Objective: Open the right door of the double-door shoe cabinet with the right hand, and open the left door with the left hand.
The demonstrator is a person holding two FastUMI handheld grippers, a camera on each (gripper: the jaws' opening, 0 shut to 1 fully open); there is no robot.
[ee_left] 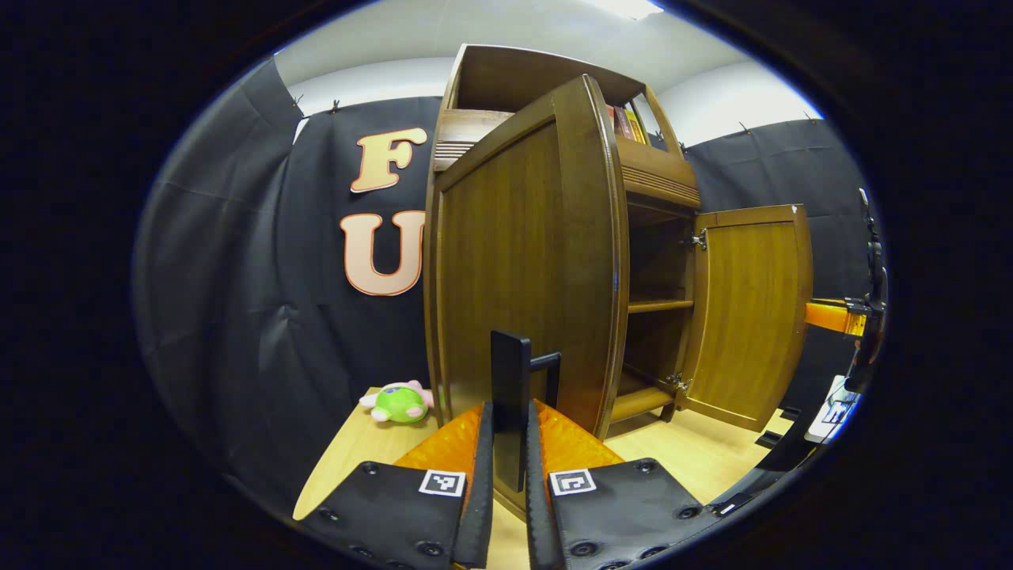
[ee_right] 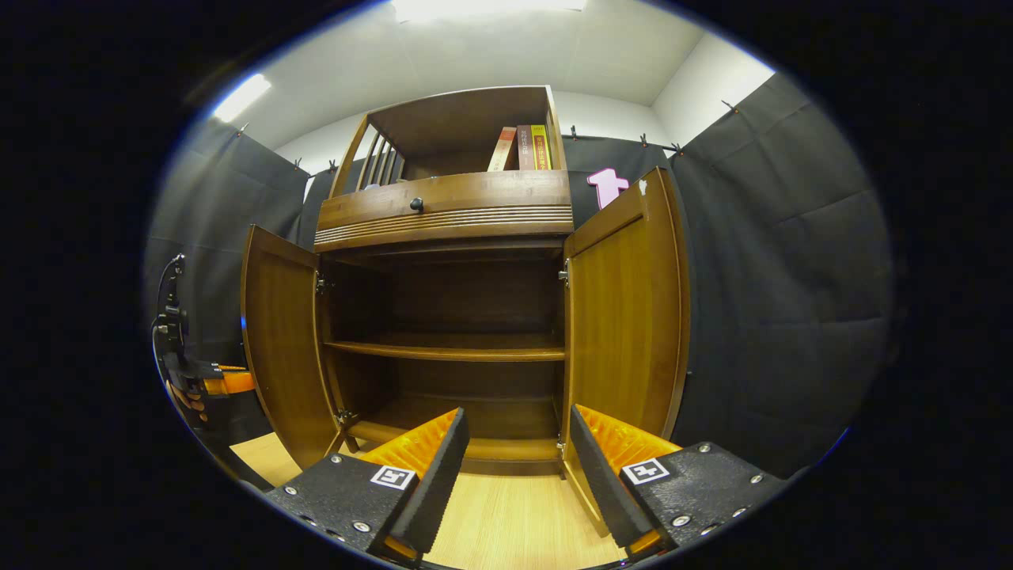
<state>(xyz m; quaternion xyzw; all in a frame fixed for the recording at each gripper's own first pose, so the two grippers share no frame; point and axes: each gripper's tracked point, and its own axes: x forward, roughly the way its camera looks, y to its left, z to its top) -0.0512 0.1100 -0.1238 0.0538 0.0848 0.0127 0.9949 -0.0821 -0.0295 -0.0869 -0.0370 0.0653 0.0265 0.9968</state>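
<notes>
Shoe cabinet (ee_right: 447,317) seen dead centre in right gripper view, both doors swung open. Left door (ee_left: 522,269) handle (ee_left: 510,404) pinched between closed jaws of left gripper (ee_left: 510,475) — at 6 o'clock. Right door (ee_right: 625,309) at 3 o'clock of cabinet; right gripper (ee_right: 518,467) spread wide, nothing held. Plush toy (ee_left: 398,401) lying on floor at 8 o'clock.

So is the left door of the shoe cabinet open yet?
Open. The left door is swung out off the cabinet, baring the shelf; the left tool is clamped on its handle.
</notes>
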